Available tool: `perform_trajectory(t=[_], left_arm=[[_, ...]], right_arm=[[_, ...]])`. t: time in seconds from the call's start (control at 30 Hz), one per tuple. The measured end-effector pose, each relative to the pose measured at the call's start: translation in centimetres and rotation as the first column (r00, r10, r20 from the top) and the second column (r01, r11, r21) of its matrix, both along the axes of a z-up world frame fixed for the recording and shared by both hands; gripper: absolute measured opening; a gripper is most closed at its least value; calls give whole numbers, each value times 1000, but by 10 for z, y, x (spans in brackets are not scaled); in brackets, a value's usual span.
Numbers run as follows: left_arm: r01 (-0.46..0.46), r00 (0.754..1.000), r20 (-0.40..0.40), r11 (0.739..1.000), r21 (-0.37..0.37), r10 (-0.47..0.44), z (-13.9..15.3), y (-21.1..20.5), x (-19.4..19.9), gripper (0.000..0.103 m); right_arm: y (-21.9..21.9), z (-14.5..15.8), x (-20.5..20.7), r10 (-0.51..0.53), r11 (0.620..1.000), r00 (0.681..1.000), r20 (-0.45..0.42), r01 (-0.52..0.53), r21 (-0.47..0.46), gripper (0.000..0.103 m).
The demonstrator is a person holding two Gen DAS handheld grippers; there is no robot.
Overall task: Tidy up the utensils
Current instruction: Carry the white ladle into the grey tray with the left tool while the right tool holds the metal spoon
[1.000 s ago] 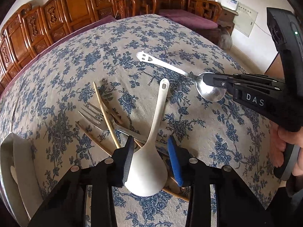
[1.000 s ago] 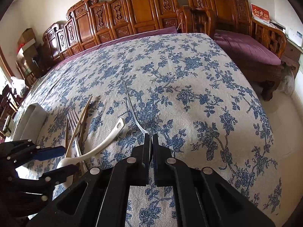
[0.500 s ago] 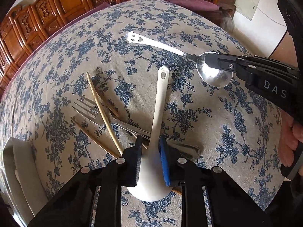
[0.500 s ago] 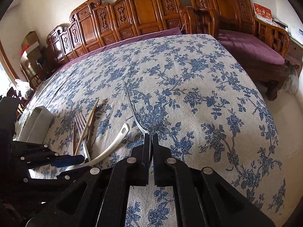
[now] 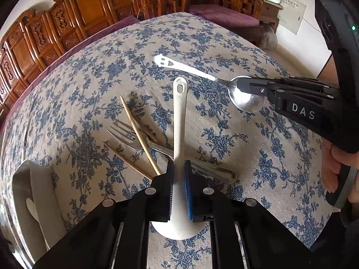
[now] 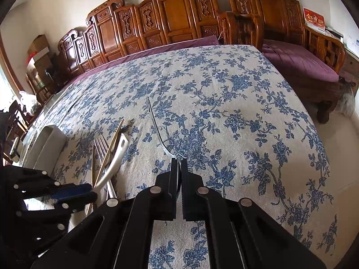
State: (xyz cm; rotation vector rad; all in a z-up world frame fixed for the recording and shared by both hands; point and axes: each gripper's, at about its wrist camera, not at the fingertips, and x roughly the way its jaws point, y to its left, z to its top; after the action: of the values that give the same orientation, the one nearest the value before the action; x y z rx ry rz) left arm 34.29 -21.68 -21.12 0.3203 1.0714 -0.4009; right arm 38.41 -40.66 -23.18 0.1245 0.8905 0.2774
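Far half of flowered tablecloth (image 6: pixel 224 94) bare, open passage. Near left crowded: fork (image 5: pixel 125 134), chopsticks (image 5: pixel 139 134), white tray (image 5: pixel 33 192) at edge. Carved chairs (image 6: pixel 170 11) wall off back.

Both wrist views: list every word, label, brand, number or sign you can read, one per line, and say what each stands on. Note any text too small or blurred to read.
"DAS": white letters on the black body of the right gripper.
Red card on the wooden sofa's back: gold characters, too blurred to read.
White wall panel: a small label, too small to read.
No other readable text; the metal spoon handle bears only a cut-out smiling face.
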Motion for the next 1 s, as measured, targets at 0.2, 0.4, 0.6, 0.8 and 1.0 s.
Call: perform_trajectory(t=[0.2,0.4,0.6,0.8,1.0], left_arm=[[-30,999,41,999,-29,31,22,24,-3,8],[-75,994,70,995,-59,79,39,60,-9,8],[-111,988,98,990,-82,119,56,99,-19,8],[-150,979,126,984,-99,162,71,138,-26,8],[-198,970,123,975,-97,209,68,177,-30,8]], right_arm=[[13,4,-5,16,1000,1000,8,-16,-18,4],[35,6,-10,47,999,999,11,-47,-24,4],[66,15,-19,97,994,995,37,-95,-47,4],[100,21,-29,154,986,987,53,-149,-78,4],[130,24,-40,208,974,976,62,-200,-110,4]])
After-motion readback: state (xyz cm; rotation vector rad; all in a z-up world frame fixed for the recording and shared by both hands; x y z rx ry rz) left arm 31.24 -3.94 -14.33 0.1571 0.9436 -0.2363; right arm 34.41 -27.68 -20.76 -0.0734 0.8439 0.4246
